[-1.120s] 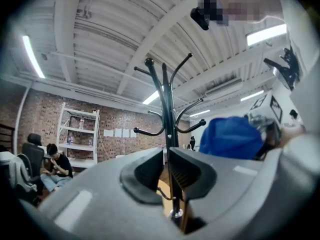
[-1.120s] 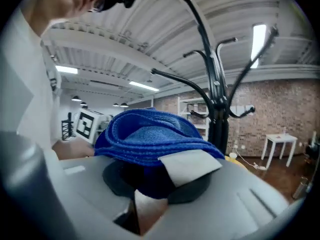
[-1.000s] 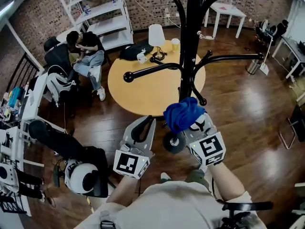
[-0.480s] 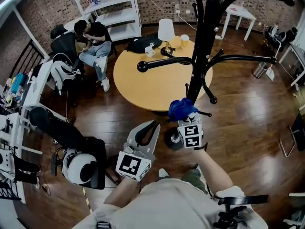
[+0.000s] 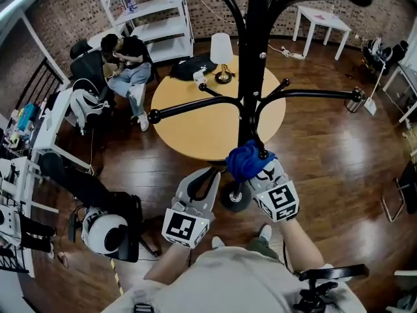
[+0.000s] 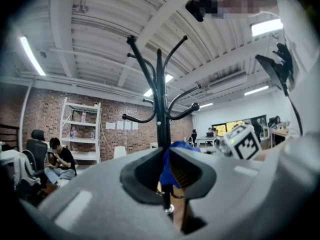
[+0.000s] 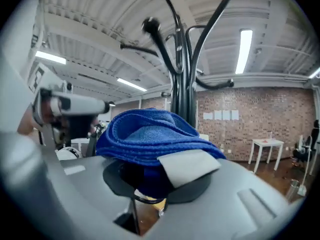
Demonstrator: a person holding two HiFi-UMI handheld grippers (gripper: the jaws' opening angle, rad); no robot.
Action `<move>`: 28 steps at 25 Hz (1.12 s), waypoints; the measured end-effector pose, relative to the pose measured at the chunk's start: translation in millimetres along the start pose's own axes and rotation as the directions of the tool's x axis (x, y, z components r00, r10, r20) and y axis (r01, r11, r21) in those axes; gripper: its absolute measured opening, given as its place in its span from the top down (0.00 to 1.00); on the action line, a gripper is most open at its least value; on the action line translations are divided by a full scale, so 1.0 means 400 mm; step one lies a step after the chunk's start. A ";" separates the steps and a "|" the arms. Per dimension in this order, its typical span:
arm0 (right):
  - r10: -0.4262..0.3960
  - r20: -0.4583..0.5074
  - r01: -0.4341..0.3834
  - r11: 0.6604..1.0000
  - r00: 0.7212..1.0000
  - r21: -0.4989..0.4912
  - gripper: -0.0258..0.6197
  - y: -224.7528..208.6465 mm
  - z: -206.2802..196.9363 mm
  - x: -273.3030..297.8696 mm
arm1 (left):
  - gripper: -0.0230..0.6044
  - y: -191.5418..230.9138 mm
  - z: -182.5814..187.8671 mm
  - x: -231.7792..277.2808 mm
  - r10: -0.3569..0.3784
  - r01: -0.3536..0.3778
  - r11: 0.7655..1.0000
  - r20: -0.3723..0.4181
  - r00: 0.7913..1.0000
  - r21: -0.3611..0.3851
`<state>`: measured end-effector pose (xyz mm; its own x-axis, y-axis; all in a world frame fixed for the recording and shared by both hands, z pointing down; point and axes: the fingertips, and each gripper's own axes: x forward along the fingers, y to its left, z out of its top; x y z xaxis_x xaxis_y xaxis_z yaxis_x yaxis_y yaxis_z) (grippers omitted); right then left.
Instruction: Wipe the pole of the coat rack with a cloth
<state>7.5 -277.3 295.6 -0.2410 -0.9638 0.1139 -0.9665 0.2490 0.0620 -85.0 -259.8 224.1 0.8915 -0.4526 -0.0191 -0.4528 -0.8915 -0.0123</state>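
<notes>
Right gripper clamped tight on bunched blue cloth. Cloth looks pressed against low part of black pole, just above base, wad forward for rubbing contact. Left gripper jaws together, empty, parked alongside, clear of wiping.

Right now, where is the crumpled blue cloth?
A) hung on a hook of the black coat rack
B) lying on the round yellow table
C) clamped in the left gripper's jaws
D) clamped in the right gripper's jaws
D: the right gripper has its jaws closed on the crumpled blue cloth, which bulges out above them in the right gripper view.
</notes>
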 end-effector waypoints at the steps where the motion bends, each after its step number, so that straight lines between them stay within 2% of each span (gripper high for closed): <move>1: 0.039 0.027 -0.039 0.999 0.999 -0.010 0.80 -0.028 0.048 -0.025 | 0.91 -0.012 0.000 0.018 0.004 -0.004 1.000 0.002 1.000 0.003; 3: 0.109 0.088 -0.106 0.994 0.990 -0.042 0.80 -0.091 0.140 -0.046 | 0.91 -0.030 0.003 0.052 0.020 -0.020 1.000 0.008 1.000 0.012; 5: 0.168 0.102 -0.158 0.982 0.980 -0.100 0.80 -0.149 0.198 -0.031 | 0.91 -0.052 0.016 0.084 0.049 -0.049 0.999 0.006 0.999 0.011; 7: 0.255 0.060 -0.246 0.961 0.965 -0.122 0.80 -0.178 0.207 0.000 | 0.91 -0.080 0.025 0.113 0.080 -0.080 0.997 0.001 0.997 0.010; 9: 0.362 0.017 -0.358 0.927 0.932 -0.113 0.80 -0.172 0.177 0.021 | 0.91 -0.105 0.012 0.134 0.106 -0.106 0.994 -0.001 0.994 0.016; 12: 0.439 -0.042 -0.441 0.894 0.897 -0.075 0.80 -0.155 0.057 0.040 | 0.91 -0.109 -0.016 0.145 0.175 -0.175 0.984 -0.024 0.984 0.009; 14: 0.468 -0.133 -0.475 0.880 0.874 -0.028 0.80 -0.142 -0.081 0.059 | 0.91 -0.102 -0.048 0.139 0.233 -0.233 0.972 -0.049 0.971 -0.002; 16: 0.473 -0.260 -0.489 0.872 0.842 0.005 0.80 -0.128 -0.239 0.078 | 0.91 -0.103 -0.084 0.125 0.289 -0.291 0.957 -0.075 0.954 -0.014; 18: 0.466 -0.324 -0.482 0.876 0.823 0.037 0.79 -0.123 -0.350 0.103 | 0.91 -0.109 -0.113 0.113 0.335 -0.339 0.941 -0.095 0.937 -0.025; 20: 0.469 -0.304 -0.464 0.881 0.829 0.092 0.78 -0.125 -0.388 0.115 | 0.91 -0.121 -0.140 0.098 0.355 -0.360 0.933 -0.105 0.929 -0.030; 22: 0.454 -0.249 -0.444 0.891 0.855 0.099 0.78 -0.132 -0.363 0.095 | 0.91 -0.135 -0.158 0.079 0.360 -0.365 0.930 -0.113 0.926 -0.031; 24: 0.438 -0.136 -0.431 0.899 0.889 0.080 0.79 -0.142 -0.278 0.044 | 0.91 -0.138 -0.165 0.067 0.361 -0.365 0.930 -0.106 0.927 -0.027; 26: 0.429 0.002 -0.427 0.898 0.903 0.105 0.79 -0.146 -0.166 -0.028 | 0.91 -0.134 -0.158 0.057 0.359 -0.362 0.932 -0.085 0.929 -0.023; 28: 0.402 0.084 -0.410 0.906 0.912 0.108 0.79 -0.139 -0.084 -0.107 | 0.91 -0.136 -0.139 0.041 0.352 -0.355 0.935 -0.065 0.934 -0.028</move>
<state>74.5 -246.7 320.8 -0.6159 -0.7865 0.0457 -0.7863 0.6100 -0.0980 -44.9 -219.8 280.2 0.6734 -0.7380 0.0431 -0.7392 -0.6731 0.0230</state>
